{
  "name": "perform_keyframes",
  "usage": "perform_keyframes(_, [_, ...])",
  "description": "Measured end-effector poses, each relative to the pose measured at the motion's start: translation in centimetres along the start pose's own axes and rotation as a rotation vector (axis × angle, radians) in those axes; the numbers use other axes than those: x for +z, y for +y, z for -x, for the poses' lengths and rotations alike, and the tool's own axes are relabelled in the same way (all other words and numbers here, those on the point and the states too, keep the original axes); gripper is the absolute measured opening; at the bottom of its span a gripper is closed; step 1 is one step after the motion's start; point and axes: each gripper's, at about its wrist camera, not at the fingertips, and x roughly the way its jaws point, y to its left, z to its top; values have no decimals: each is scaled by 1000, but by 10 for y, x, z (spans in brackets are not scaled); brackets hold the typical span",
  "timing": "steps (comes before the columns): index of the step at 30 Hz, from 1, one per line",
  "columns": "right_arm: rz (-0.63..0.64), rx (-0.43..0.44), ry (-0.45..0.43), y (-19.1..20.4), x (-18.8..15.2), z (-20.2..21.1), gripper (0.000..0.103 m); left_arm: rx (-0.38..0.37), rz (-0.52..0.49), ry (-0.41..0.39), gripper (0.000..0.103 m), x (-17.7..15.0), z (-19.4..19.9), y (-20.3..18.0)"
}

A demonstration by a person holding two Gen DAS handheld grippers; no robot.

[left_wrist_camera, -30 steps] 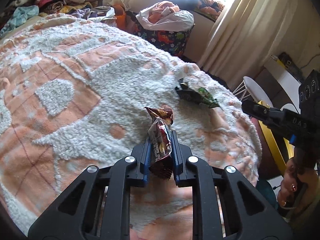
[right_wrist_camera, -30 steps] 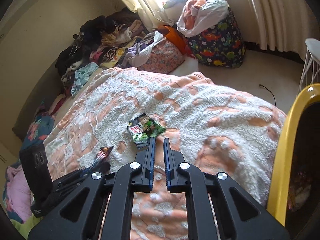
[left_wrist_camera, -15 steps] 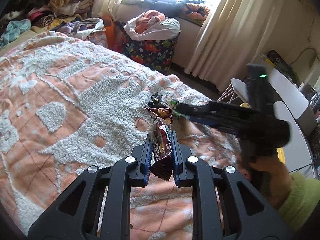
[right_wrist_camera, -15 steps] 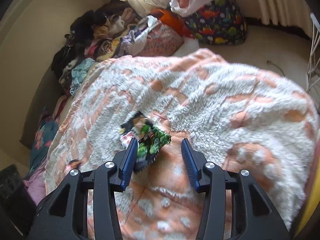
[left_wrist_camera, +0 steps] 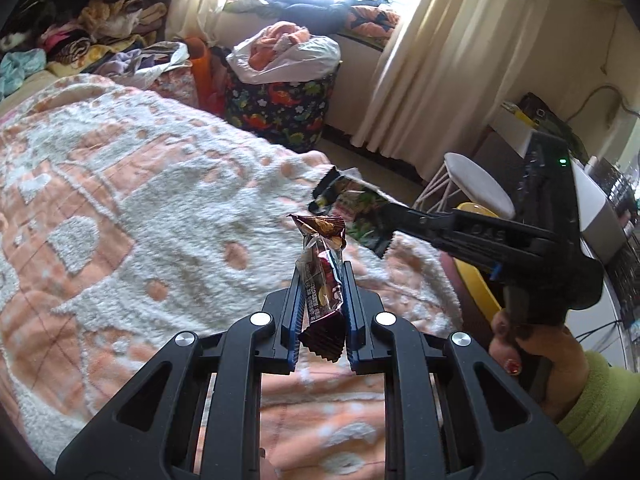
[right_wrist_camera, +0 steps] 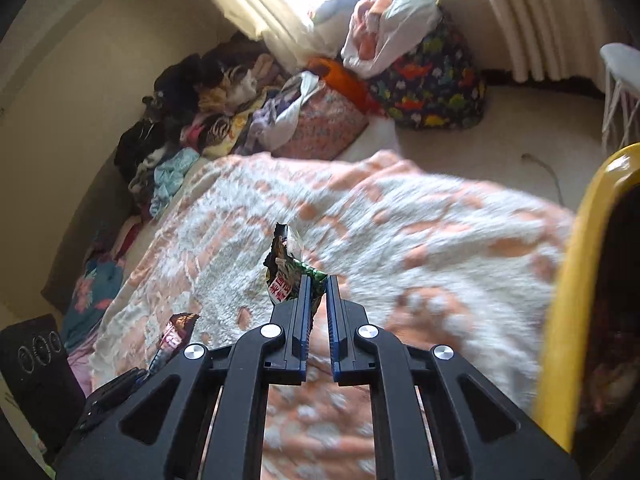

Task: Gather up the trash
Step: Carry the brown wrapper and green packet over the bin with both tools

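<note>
My left gripper (left_wrist_camera: 320,272) is shut on a maroon snack wrapper (left_wrist_camera: 322,276), held upright above the orange and white blanket (left_wrist_camera: 120,200). That wrapper (right_wrist_camera: 176,330) also shows at the lower left of the right wrist view. My right gripper (right_wrist_camera: 318,280) is shut on a green and black snack wrapper (right_wrist_camera: 286,272), which sticks up past its fingertips, lifted off the blanket (right_wrist_camera: 420,220). In the left wrist view the right gripper (left_wrist_camera: 386,222) comes in from the right with the green wrapper (left_wrist_camera: 352,200) pinched at its tip, held by a hand (left_wrist_camera: 536,356) in a green sleeve.
A yellow-rimmed bin (right_wrist_camera: 576,300) stands at the bed's right side. A dinosaur-print laundry bag (left_wrist_camera: 280,108) full of clothes sits by the curtains. Piles of clothes (right_wrist_camera: 192,120) line the wall. A white stool (left_wrist_camera: 476,184) and a desk (left_wrist_camera: 592,200) are at the right.
My right gripper opened around the green wrapper, shut on it and lifted it off the blanket. My left gripper rose a little, still holding the maroon wrapper.
</note>
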Motion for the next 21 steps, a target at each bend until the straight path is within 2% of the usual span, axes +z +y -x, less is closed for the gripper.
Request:
perform_keyframes(12, [-26, -98, -125, -45, -4, 87, 8, -65, -78, 9, 12, 5, -15, -51])
perform_keyframes(21, [-92, -169, -156, -87, -17, 126, 8, -114, -148, 27, 12, 3, -29, -90])
